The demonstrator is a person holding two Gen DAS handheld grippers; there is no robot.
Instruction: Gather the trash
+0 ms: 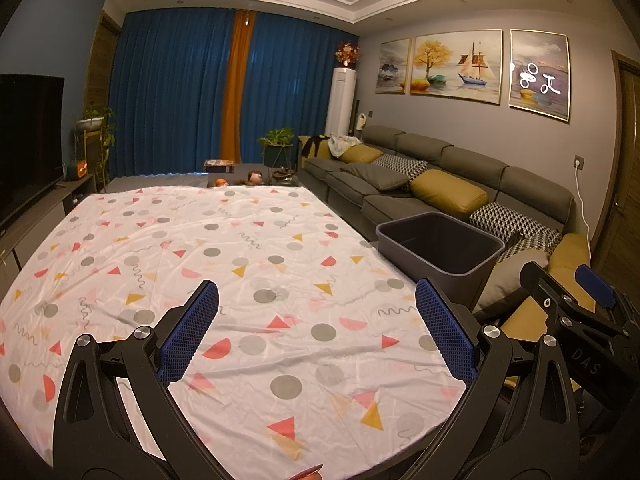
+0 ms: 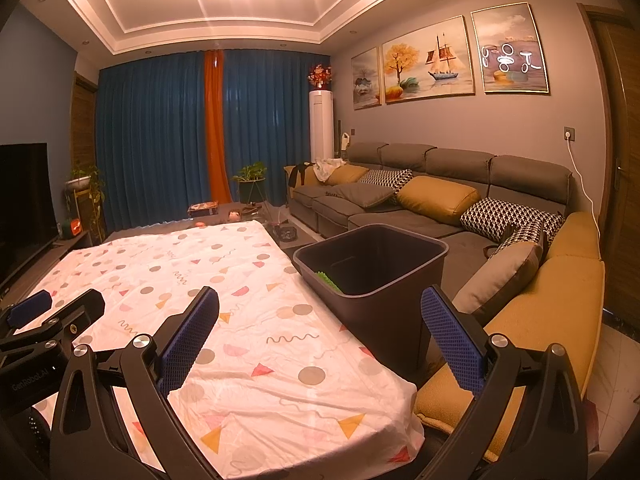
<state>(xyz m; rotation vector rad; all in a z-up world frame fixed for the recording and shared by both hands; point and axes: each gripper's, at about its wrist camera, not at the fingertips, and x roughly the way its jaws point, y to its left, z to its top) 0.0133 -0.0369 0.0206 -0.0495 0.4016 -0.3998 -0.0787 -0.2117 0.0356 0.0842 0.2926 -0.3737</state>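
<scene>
A dark grey trash bin [image 1: 440,246] stands at the right edge of the table; in the right wrist view the bin [image 2: 376,280] holds a green item [image 2: 327,280] at its bottom. My left gripper [image 1: 316,320] is open and empty, held above the patterned tablecloth [image 1: 224,248]. My right gripper [image 2: 320,324] is open and empty, above the table's right side just short of the bin. Each gripper shows in the other's view: the right one [image 1: 576,304], the left one [image 2: 52,312]. No loose trash shows on the cloth [image 2: 208,280].
A grey sofa [image 2: 400,200] with yellow and patterned cushions runs along the right, close behind the bin. A TV [image 1: 28,136] on a low cabinet stands left. Potted plants [image 1: 276,144], a low table with small items and blue curtains lie beyond the table's far edge.
</scene>
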